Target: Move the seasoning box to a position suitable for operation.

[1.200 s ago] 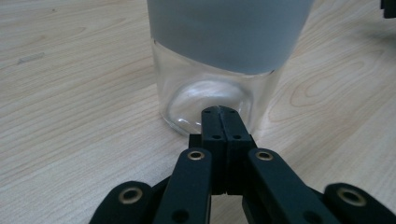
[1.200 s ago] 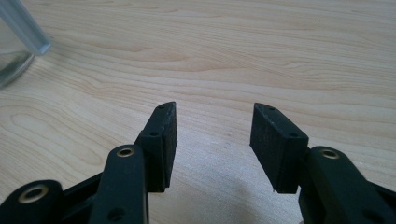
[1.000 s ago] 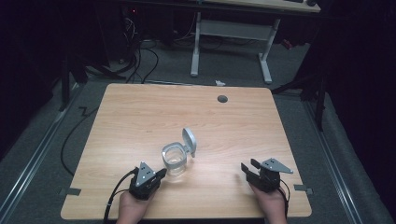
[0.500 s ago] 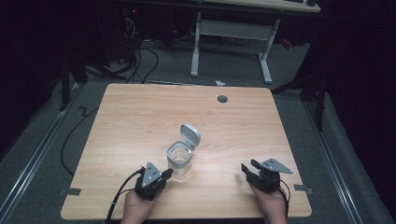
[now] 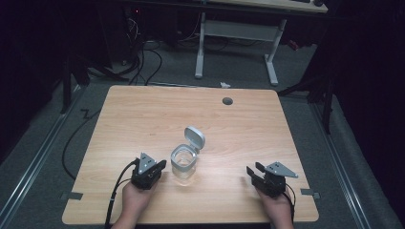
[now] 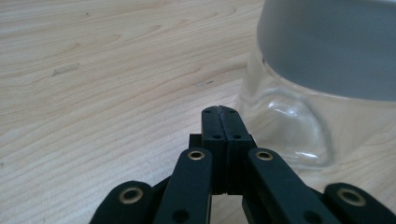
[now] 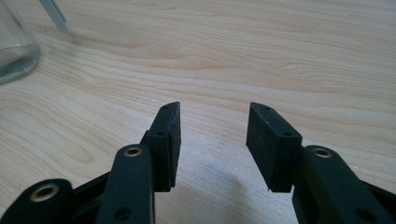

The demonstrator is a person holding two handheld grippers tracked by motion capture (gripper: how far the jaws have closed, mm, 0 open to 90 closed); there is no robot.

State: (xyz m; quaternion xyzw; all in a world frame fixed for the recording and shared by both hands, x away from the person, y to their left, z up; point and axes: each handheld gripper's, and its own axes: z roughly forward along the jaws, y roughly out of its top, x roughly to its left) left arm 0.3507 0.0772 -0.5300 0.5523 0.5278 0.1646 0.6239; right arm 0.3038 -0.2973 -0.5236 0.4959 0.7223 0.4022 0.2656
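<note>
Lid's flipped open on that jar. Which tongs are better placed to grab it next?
Probably left: the left tongs sit right beside the clear jar, though shut. The right tongs are open but well off to its side.

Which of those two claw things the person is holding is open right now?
The right gripper: its two black jaws stand apart over bare table. The left gripper, beside the clear jar, has its jaws pressed together.

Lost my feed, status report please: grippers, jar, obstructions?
Left gripper shut, empty, beside jar. Right gripper open, empty. Jar upright, lid flipped open. Nothing in the way.
</note>
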